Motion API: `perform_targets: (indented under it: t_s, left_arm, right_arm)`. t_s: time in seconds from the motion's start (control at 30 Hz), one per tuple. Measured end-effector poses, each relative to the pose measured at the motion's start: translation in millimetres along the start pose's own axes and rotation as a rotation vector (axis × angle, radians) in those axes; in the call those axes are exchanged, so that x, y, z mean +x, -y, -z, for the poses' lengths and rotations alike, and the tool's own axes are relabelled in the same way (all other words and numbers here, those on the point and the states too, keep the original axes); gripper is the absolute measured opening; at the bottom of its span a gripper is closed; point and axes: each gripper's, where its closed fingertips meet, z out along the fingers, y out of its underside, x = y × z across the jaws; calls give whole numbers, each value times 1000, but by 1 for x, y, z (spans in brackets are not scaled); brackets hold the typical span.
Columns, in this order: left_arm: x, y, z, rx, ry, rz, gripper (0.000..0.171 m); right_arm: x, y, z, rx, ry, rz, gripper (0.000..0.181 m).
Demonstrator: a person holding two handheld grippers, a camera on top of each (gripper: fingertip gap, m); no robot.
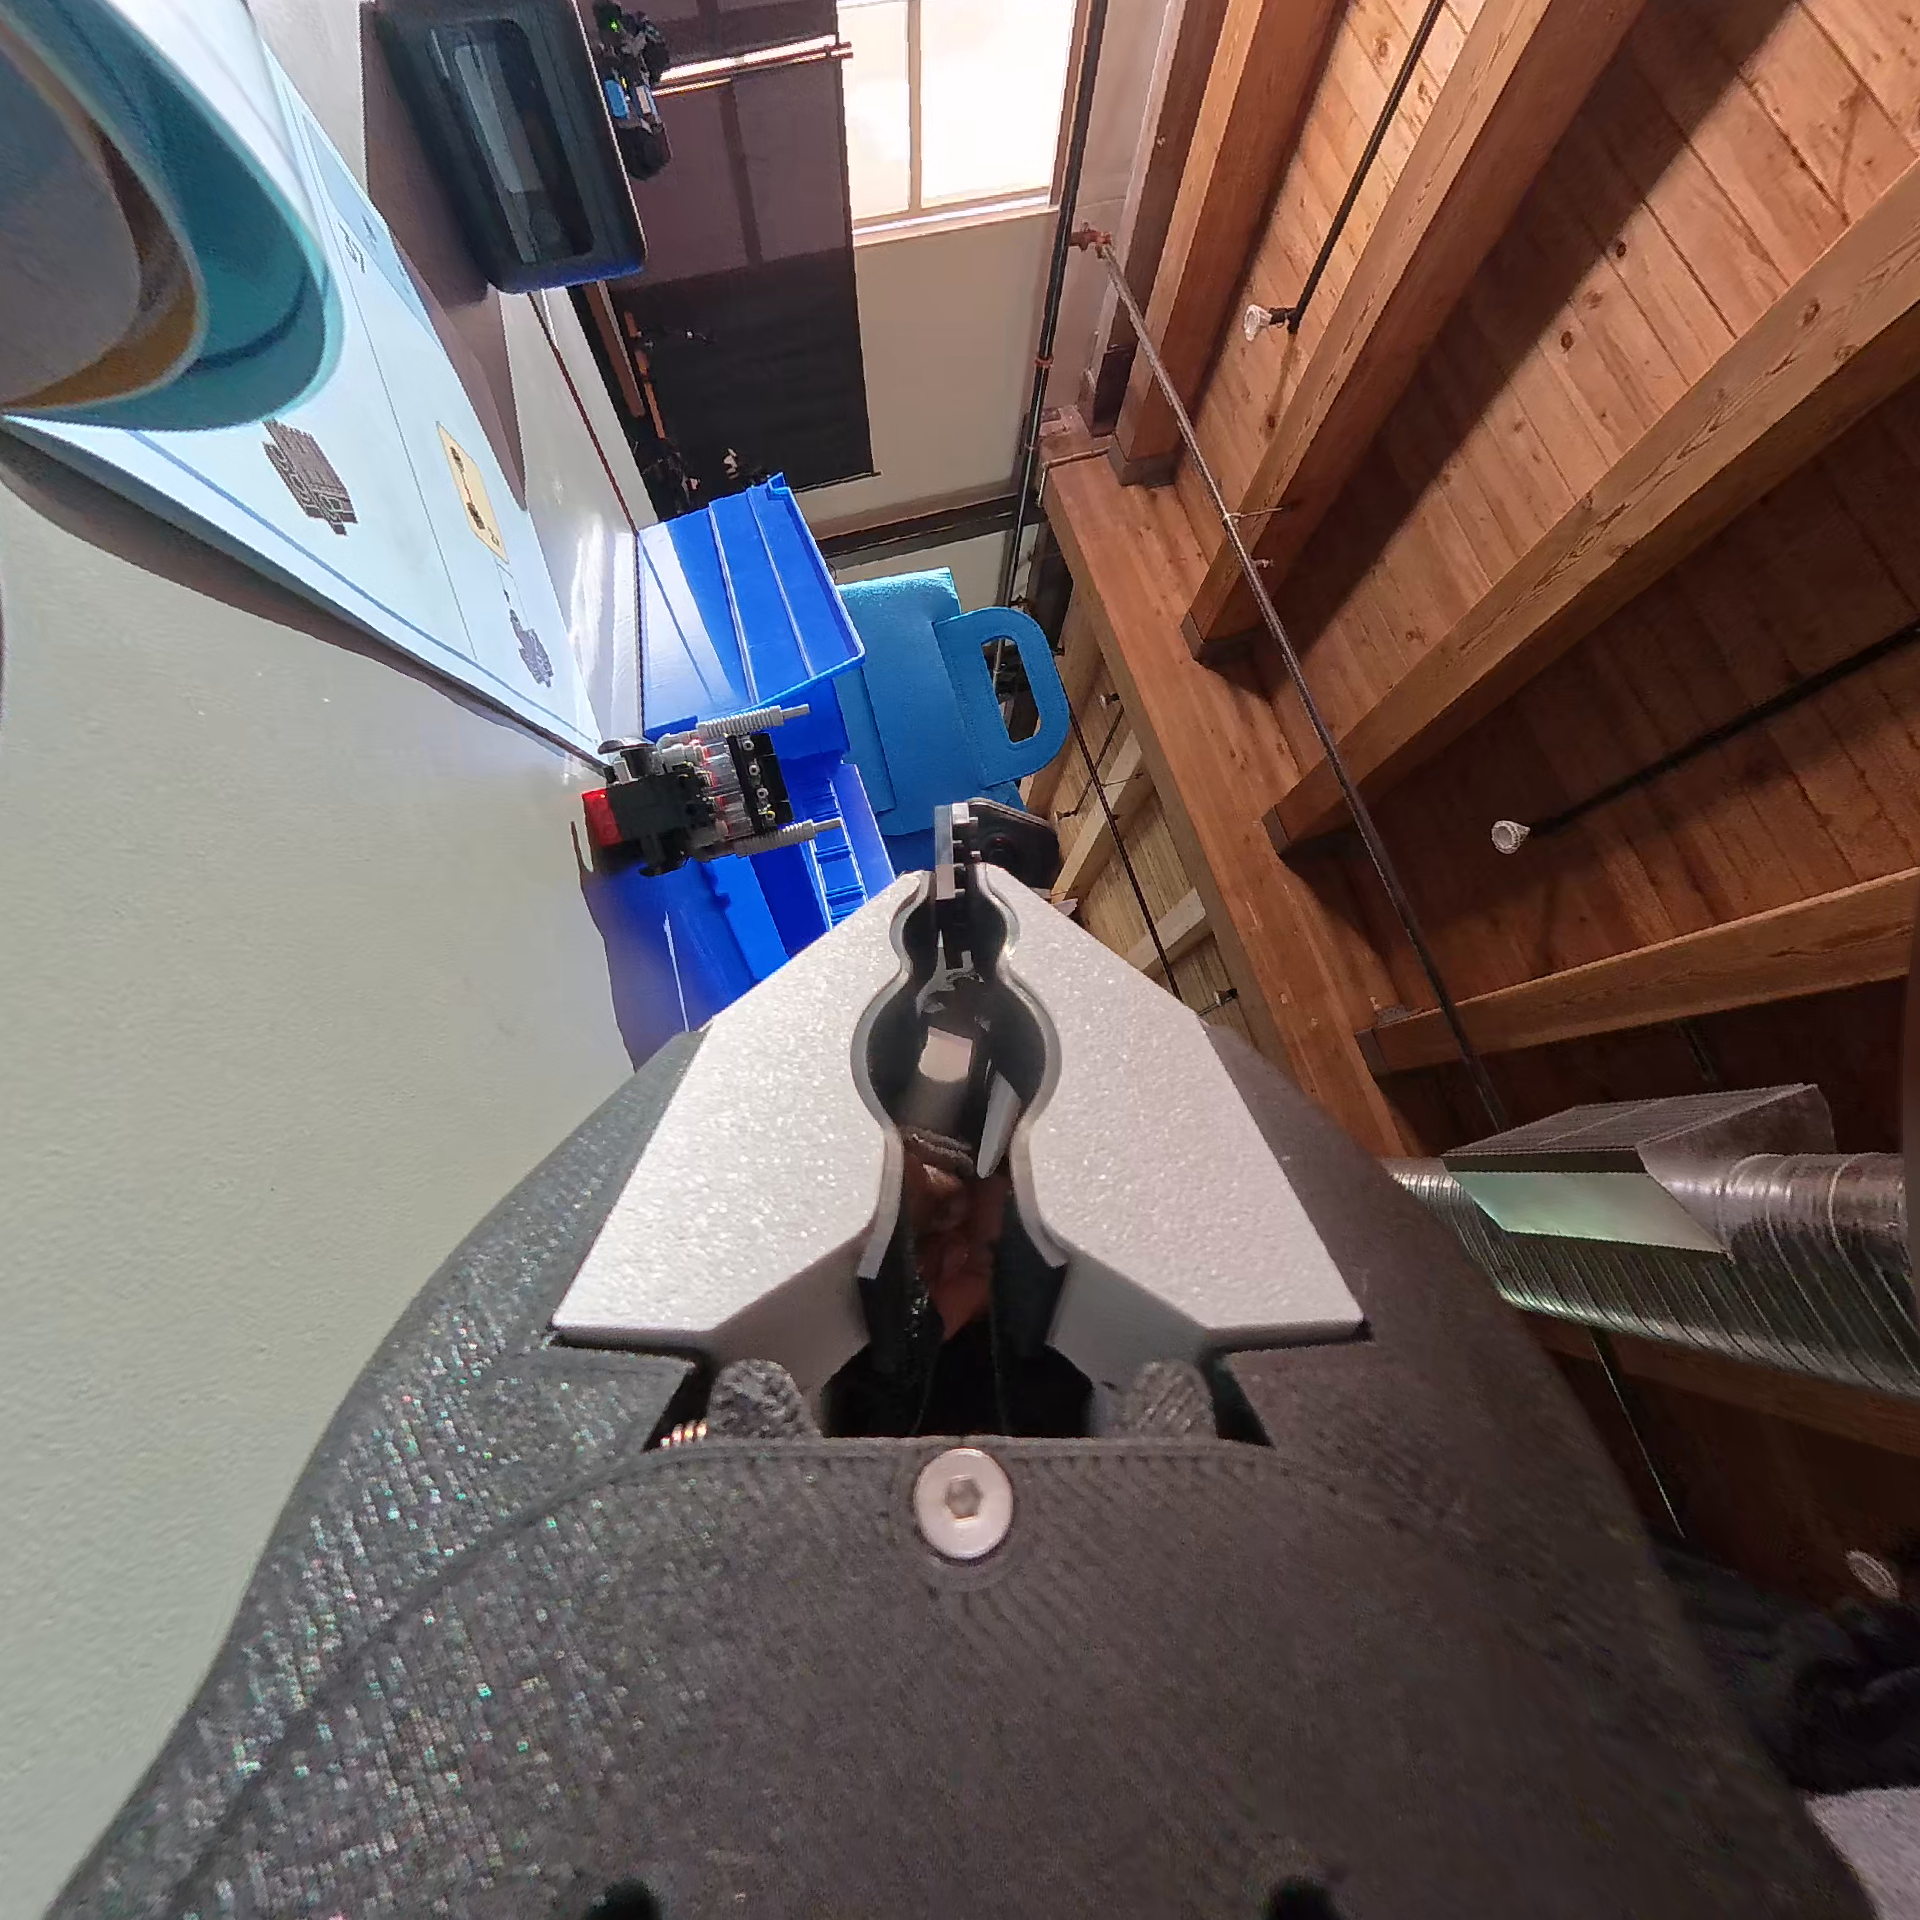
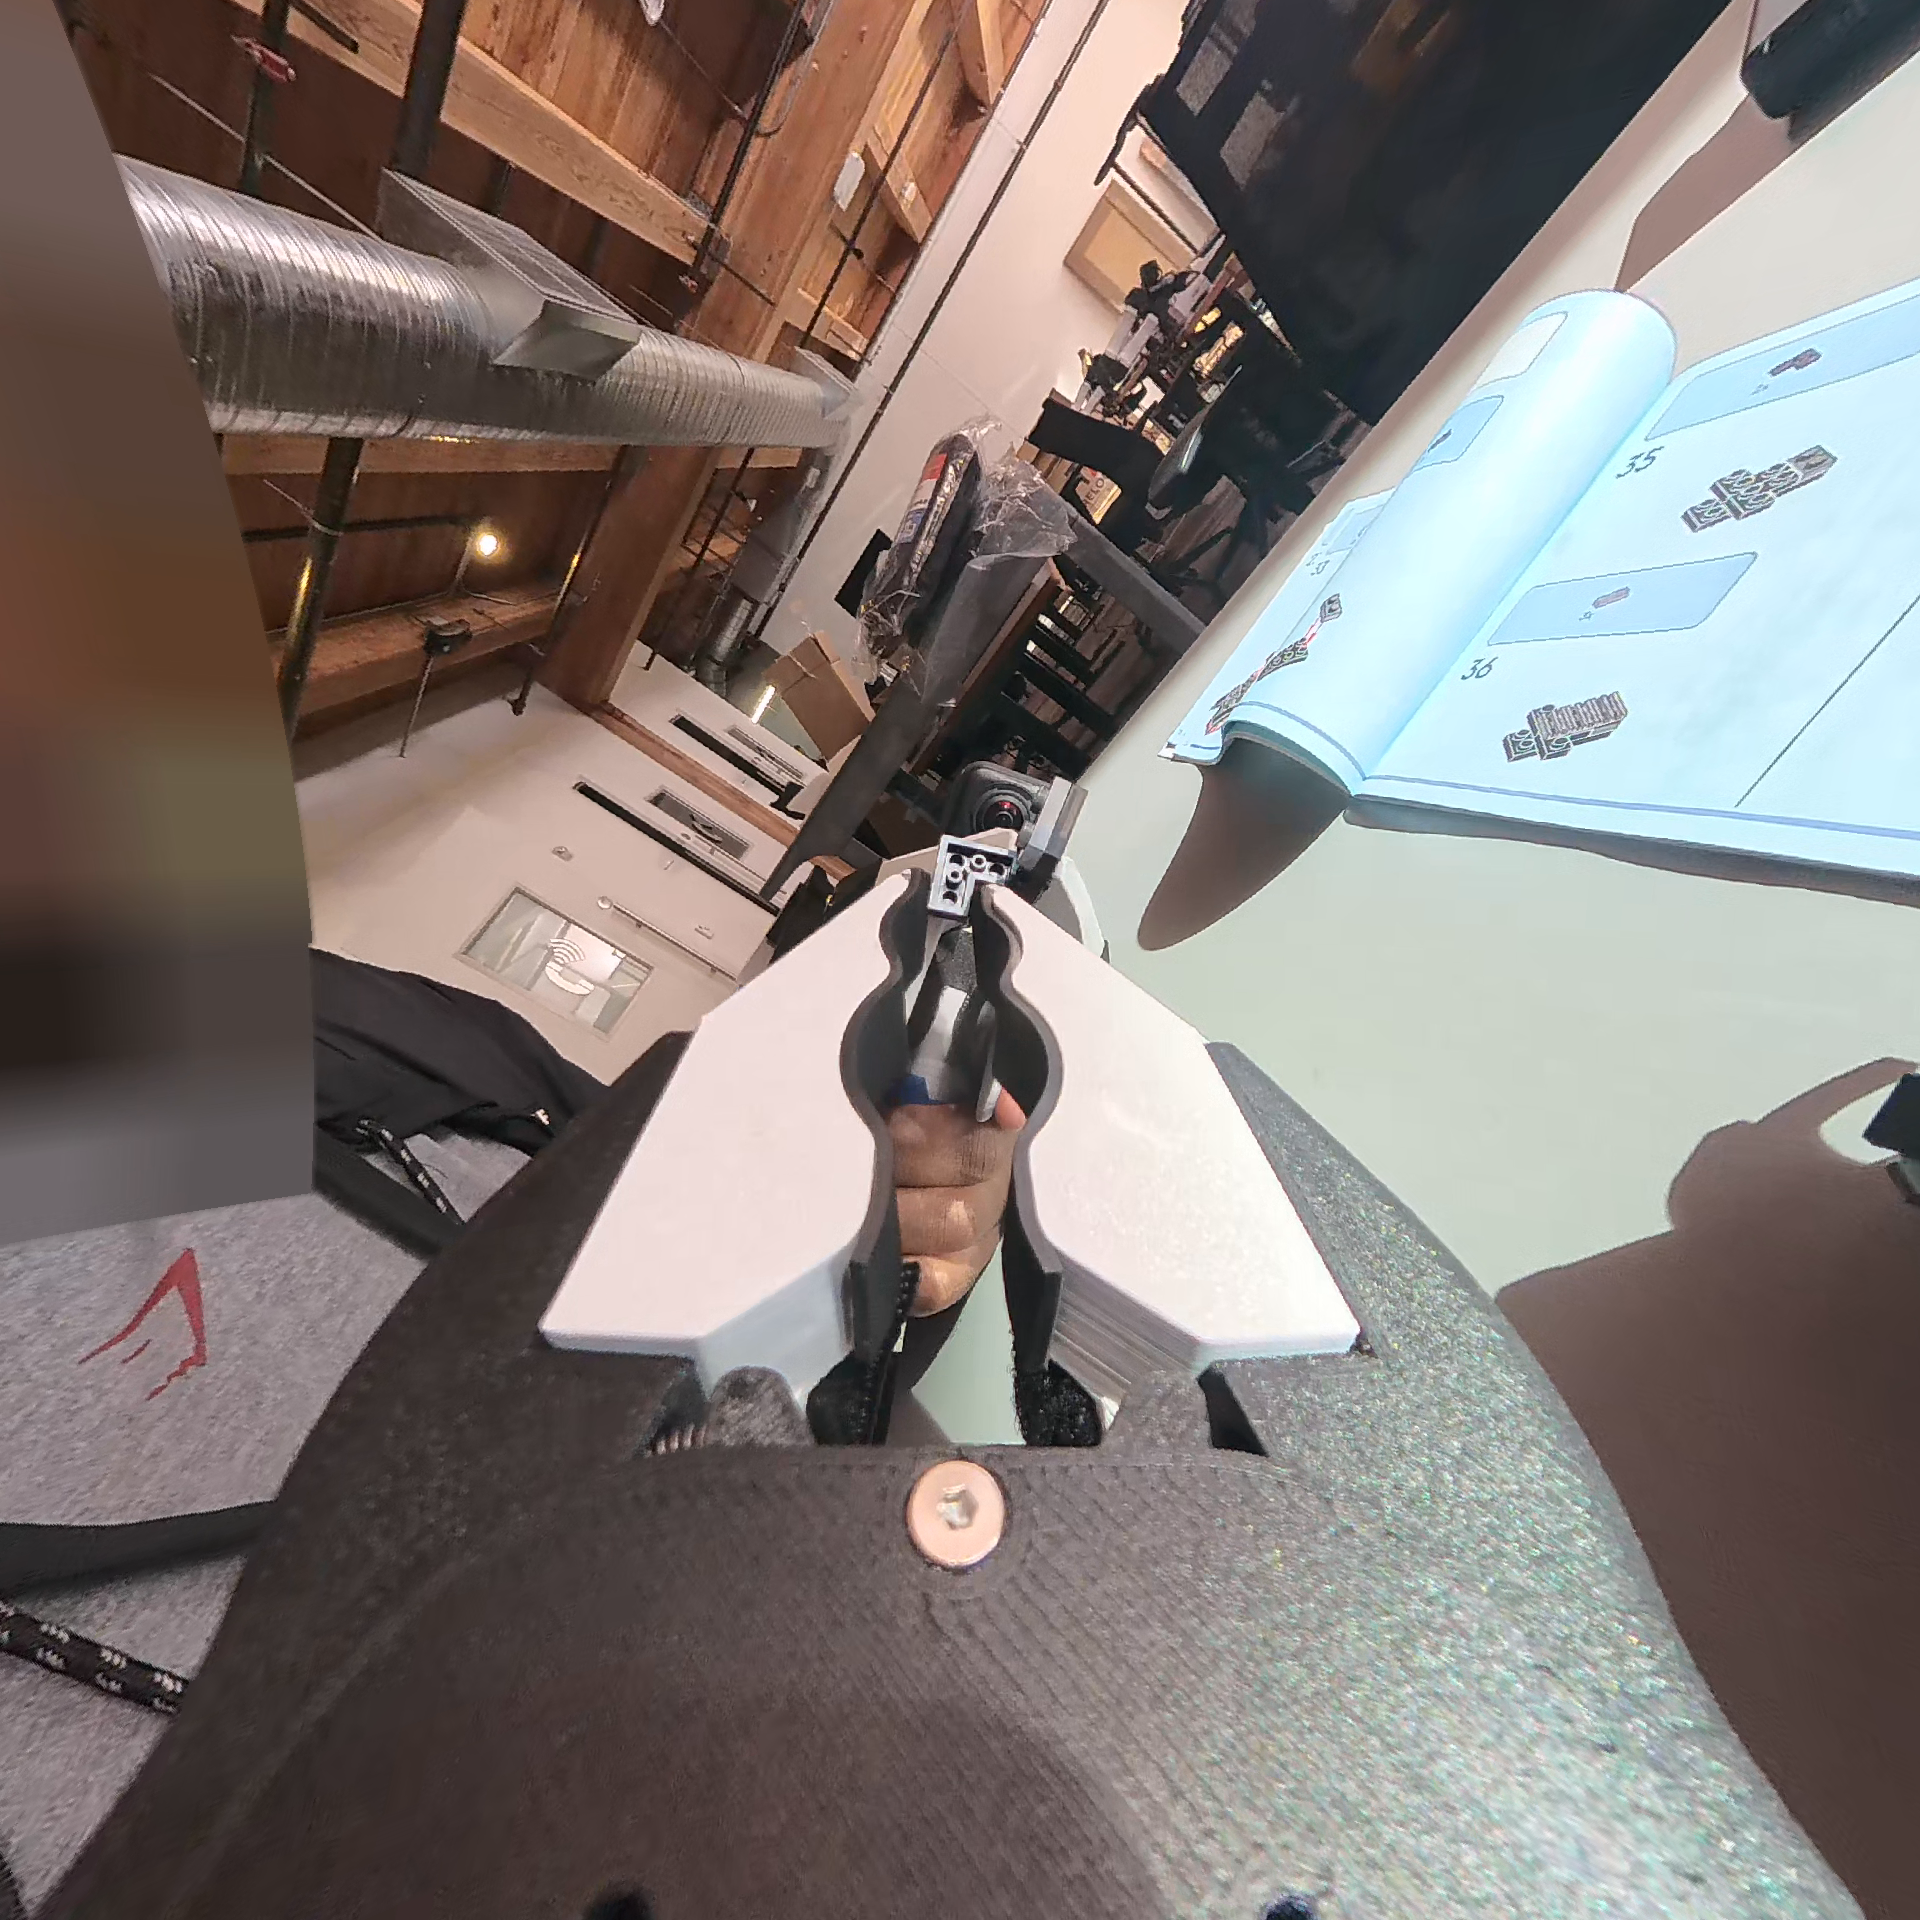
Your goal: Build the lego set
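Note:
My left gripper [image 1: 956,888] is shut on a small light grey lego piece [image 1: 948,847] that sticks out past the fingertips. My right gripper [image 2: 961,906] is shut on a small dark grey lego plate [image 2: 971,875], its studs facing the camera. The two grippers are held tip to tip above the table. The left gripper's grey piece [image 2: 1051,826] sits right beside the plate; I cannot tell if they touch. A partly built black, grey and red lego model [image 1: 691,784] stands on the table [image 1: 260,935] by the blue bins.
An open instruction booklet [image 2: 1662,623] lies on the table; it also shows in the left wrist view [image 1: 343,468]. Blue plastic bins [image 1: 748,644] stand behind the model. A teal tape roll [image 1: 208,208] rests on the booklet. A person's grey sleeve [image 2: 125,1382] is at the left. My two grippers' fingertips are within a few centimetres of each other.

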Motion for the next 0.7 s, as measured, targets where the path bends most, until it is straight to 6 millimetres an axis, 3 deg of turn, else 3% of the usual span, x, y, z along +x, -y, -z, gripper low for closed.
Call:
perform_targets:
  t_s: [0.7]
  left_arm:
    - [0, 0, 0, 1, -1, 1, 5]
  right_arm:
    - [0, -1, 1, -1, -14, 34, 8]
